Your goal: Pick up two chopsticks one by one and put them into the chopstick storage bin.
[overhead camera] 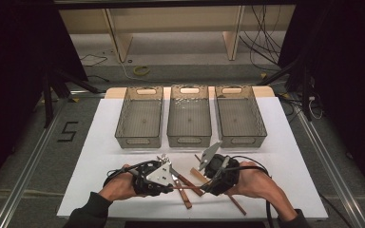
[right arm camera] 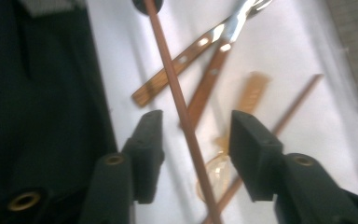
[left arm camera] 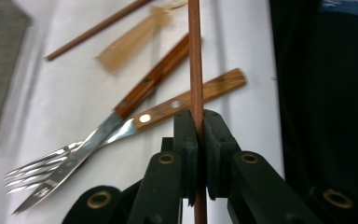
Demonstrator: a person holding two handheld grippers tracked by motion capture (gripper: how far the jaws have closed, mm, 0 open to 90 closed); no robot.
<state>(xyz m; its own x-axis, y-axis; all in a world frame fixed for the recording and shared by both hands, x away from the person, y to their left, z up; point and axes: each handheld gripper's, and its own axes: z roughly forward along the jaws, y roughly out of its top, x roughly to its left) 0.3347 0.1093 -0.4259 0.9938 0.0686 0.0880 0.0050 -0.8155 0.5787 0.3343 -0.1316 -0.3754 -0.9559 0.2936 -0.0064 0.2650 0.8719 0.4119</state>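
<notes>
A thin reddish-brown chopstick runs between my two grippers just above the white table top. My left gripper is shut on it, pads pressed to both sides. In the high view that left gripper points right, toward my right gripper. The same chopstick passes between the jaws of my right gripper, which stand open and clear of it. Under the stick lie a fork and a knife with wooden handles, crossed.
A second chopstick and an amber plastic spoon lie on the table beyond the cutlery. Three clear grey bins stand in a row at the back. A dark sleeve fills one side of each gripper view.
</notes>
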